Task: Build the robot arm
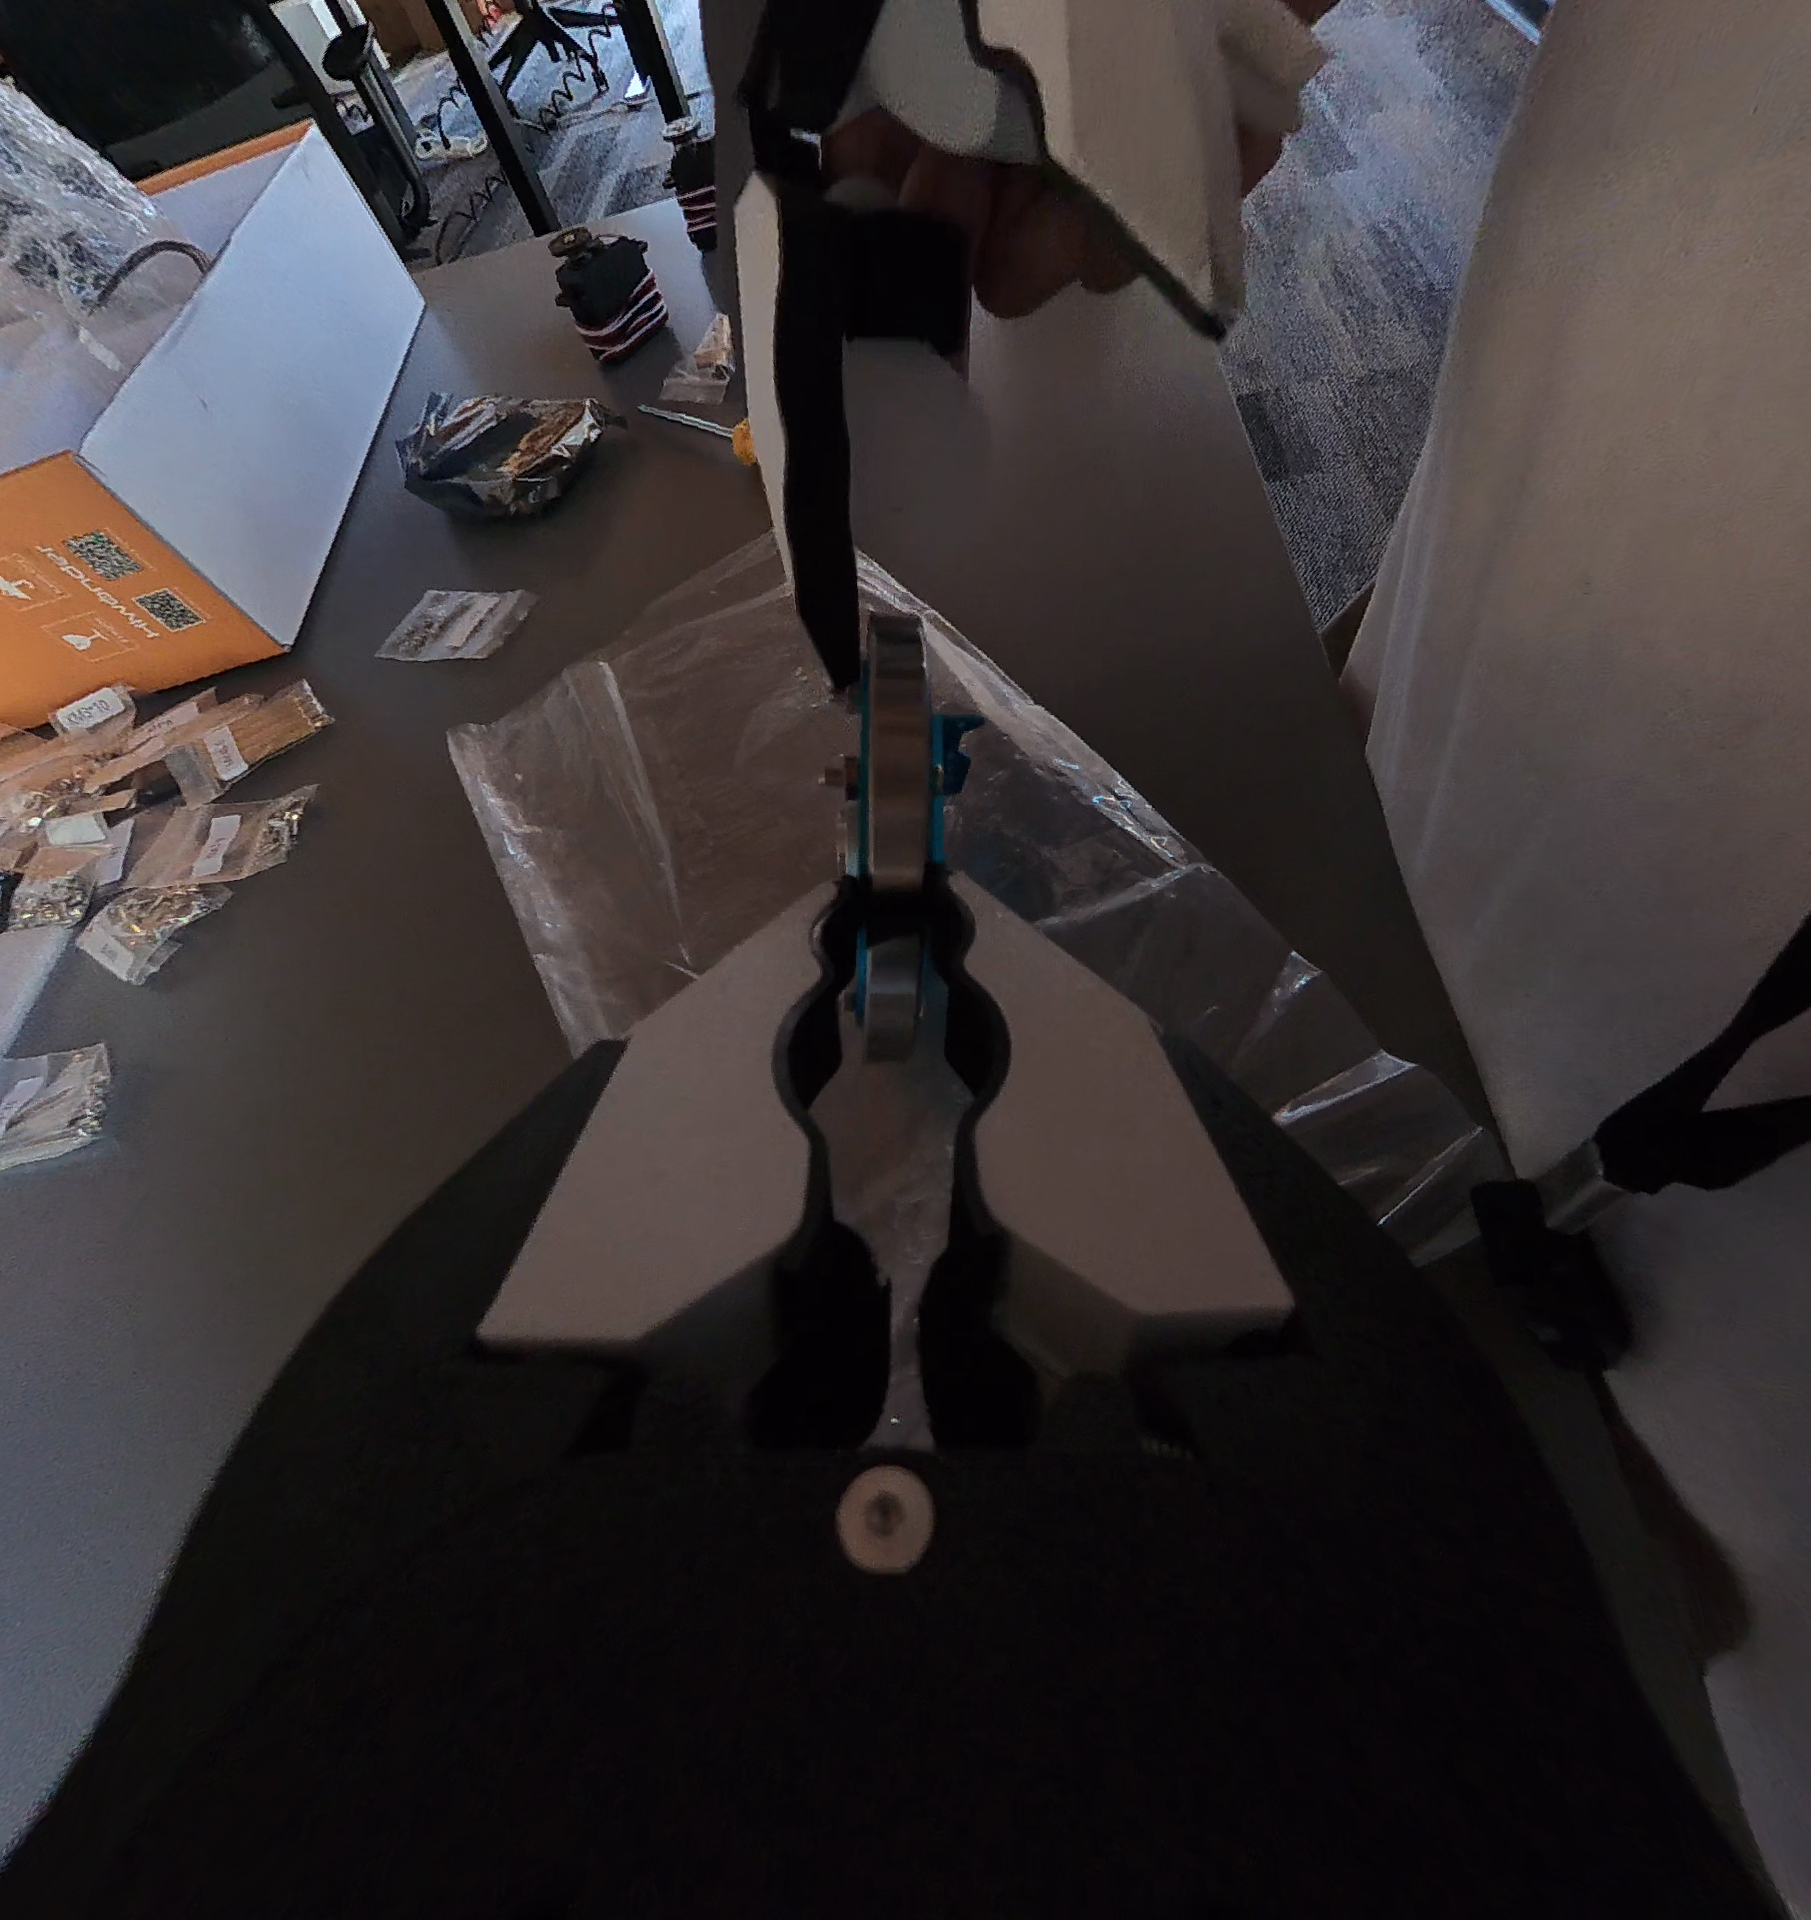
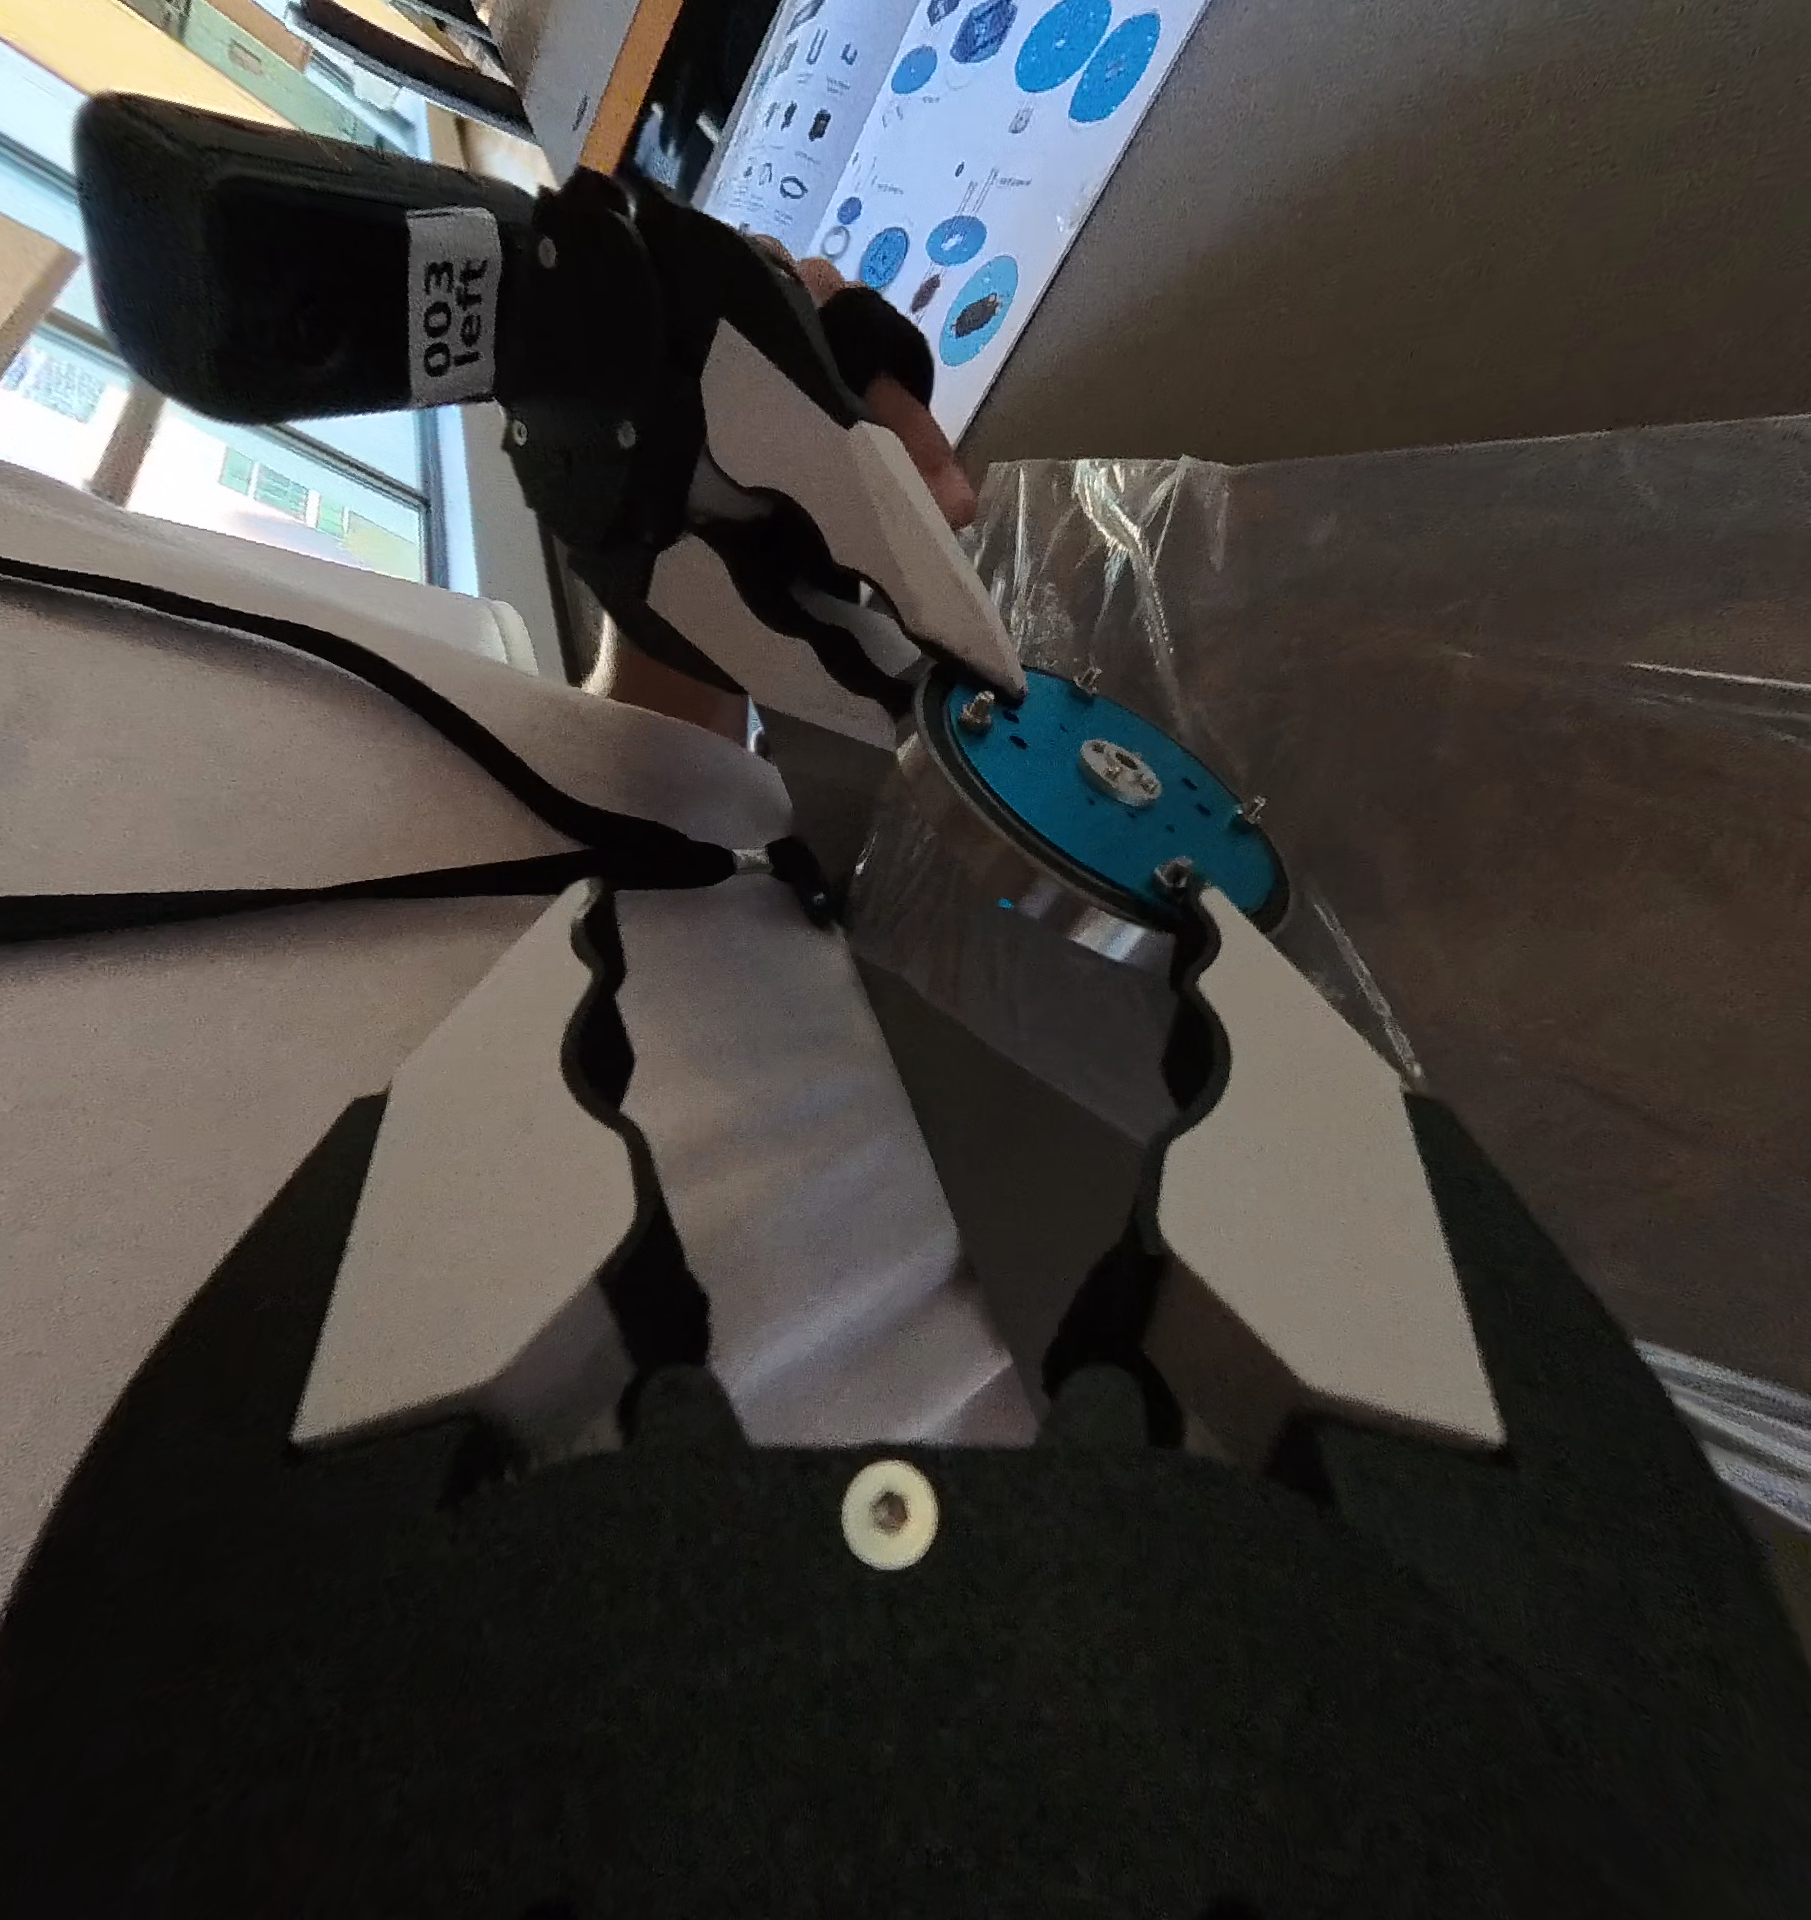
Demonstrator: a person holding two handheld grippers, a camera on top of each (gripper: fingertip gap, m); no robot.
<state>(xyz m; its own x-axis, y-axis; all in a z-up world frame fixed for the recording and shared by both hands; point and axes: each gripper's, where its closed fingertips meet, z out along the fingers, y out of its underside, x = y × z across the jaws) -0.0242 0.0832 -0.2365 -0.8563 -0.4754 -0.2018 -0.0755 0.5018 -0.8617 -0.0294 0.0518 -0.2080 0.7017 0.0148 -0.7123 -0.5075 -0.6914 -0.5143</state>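
Here the left tool (image 1: 893, 935) pinches the blue-plated disc assembly (image 1: 896, 769) edge-on, the right tool (image 2: 901, 904) spread wide beside it.

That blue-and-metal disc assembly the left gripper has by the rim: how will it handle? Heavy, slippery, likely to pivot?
The disc assembly looks like metal plates and a steel ring, so probably stiff and heavy for its size. The left gripper pinches only its edge, so it may pivot. The smooth rim could slip. Standing screws might snag the plastic bag.
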